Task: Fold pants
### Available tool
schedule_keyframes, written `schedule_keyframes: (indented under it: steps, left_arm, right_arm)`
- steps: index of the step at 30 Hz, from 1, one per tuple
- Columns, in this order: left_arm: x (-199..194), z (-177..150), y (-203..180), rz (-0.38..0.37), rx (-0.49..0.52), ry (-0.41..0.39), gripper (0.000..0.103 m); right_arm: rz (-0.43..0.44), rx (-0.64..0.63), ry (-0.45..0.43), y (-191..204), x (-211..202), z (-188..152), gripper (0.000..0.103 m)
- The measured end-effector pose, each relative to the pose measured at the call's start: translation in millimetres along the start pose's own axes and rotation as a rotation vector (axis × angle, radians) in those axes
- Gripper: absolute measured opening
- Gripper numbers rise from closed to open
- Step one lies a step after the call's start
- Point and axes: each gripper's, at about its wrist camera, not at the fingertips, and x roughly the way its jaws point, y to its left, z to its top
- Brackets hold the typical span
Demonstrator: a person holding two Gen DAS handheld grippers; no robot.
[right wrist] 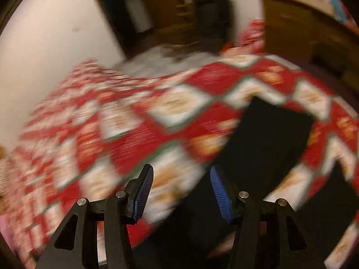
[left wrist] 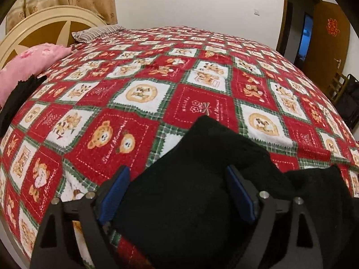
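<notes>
A red, white and green patchwork bedspread [left wrist: 139,94] printed with teddy bears covers the bed. At its far left a pink pillow [left wrist: 29,67] lies against a cream headboard [left wrist: 44,27], a striped pillow [left wrist: 98,32] beside it. A brown door [left wrist: 329,42] stands open far right.

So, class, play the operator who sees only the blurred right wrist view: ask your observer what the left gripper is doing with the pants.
Observer: The left gripper stands wide open, with a bunched part of the black pants between its pads.
Operator: Anything else black around?
Observer: Yes, another black cloth lies at the far left edge, against a pink pillow.
Operator: What's beyond that?
Observer: A cream headboard, with a striped pillow near it.
</notes>
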Motion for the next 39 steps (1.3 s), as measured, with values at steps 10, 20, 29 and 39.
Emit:
schedule_keyframes:
  steps: [10,20,29,39]
  left_arm:
    - [1,0,-4,0.033,0.016,0.002,0.092]
    - [1,0,-3,0.029,0.017,0.003,0.093]
    - [2,1,-3,0.022,0.024,0.008,0.094]
    - [6,5,-2,0.020,0.043,0.016,0.100]
  right_arm:
    - [-0.159,-0.051,0.043,-2,30,14,0.058]
    - [0.199,0.129,0.004,-75,-19,10,0.005]
    - [0.388,0.287,-0.164,-181,-112,-65,0.005]
    - [0.344,0.468,-0.091,-259,-81,-143,0.006]
